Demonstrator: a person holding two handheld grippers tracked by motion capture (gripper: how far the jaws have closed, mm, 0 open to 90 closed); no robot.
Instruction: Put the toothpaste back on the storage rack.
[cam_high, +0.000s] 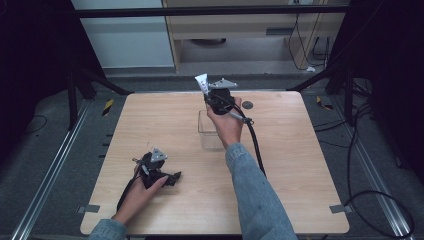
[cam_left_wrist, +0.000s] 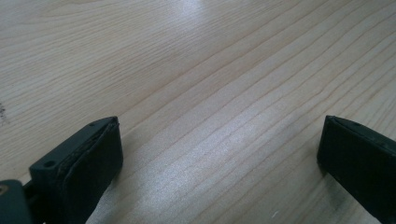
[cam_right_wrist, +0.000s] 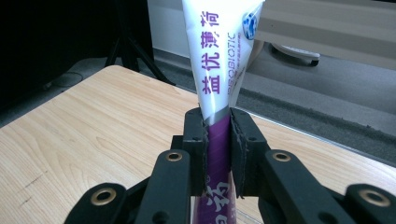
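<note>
Right hand-held gripper (cam_high: 210, 98), upper centre of the high view: clamped on white-and-purple toothpaste tube (cam_right_wrist: 219, 70), upright above clear container (cam_high: 209, 131). Left hand-held gripper (cam_high: 172, 177), lower left: jaws wide, nothing between, resting on wooden counter (cam_high: 300, 165).

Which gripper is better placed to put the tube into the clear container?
Right. The right gripper is already shut on the toothpaste tube and sits just above the clear container. The left gripper rests open on the table, well short of it.

One toothpaste tube (cam_right_wrist: 219, 70), one clear container (cam_high: 209, 131).
</note>
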